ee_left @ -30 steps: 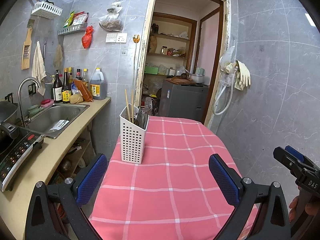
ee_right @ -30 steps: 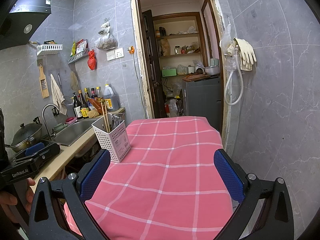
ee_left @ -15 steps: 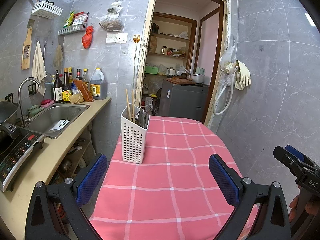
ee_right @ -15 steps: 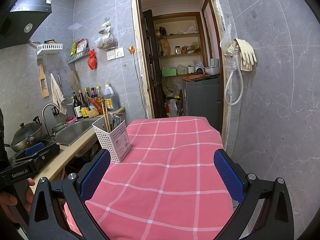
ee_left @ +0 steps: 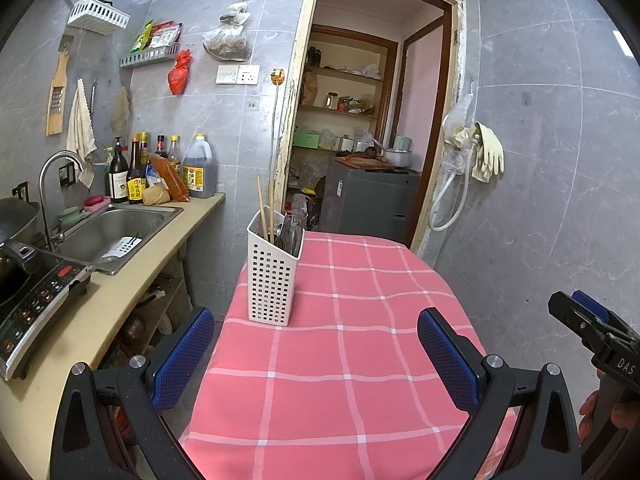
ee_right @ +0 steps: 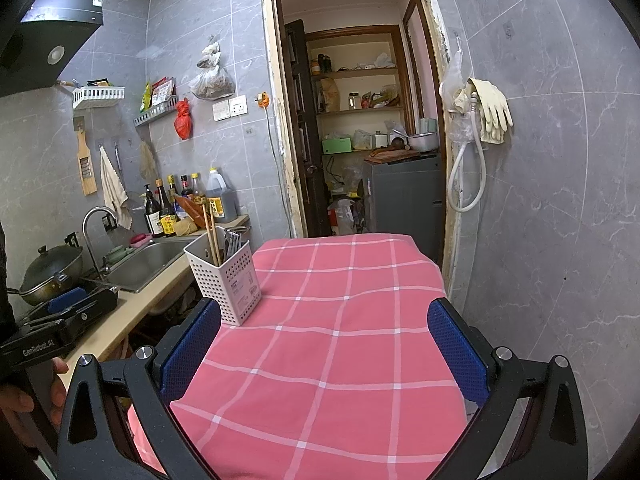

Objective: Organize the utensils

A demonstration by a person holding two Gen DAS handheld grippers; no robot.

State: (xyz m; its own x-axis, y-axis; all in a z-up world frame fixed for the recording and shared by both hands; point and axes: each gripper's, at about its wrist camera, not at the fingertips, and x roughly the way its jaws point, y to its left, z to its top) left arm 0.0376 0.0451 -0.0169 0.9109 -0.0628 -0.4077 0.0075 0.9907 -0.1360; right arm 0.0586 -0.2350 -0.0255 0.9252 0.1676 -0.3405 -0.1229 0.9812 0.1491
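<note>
A white perforated utensil holder (ee_left: pixel 273 278) stands upright at the left edge of the pink checked tablecloth (ee_left: pixel 340 340). It holds wooden chopsticks (ee_left: pixel 264 208) and several metal utensils (ee_left: pixel 292 232). It also shows in the right wrist view (ee_right: pixel 225 280), with chopsticks (ee_right: pixel 211 232) sticking up. My left gripper (ee_left: pixel 312 354) is open and empty, held above the table's near end, short of the holder. My right gripper (ee_right: pixel 326 350) is open and empty, to the right of the holder. Each gripper shows at the edge of the other's view.
A counter (ee_left: pixel 120 300) runs along the left with a steel sink (ee_left: pixel 116 232), an induction cooker (ee_left: pixel 32 300), a wok (ee_right: pixel 52 270) and sauce bottles (ee_left: pixel 160 172). A doorway (ee_left: pixel 360 140) with a grey appliance (ee_left: pixel 372 200) lies behind the table. Tiled wall on the right.
Nothing has visibly changed; both grippers stay open and still and the holder stays in place.
</note>
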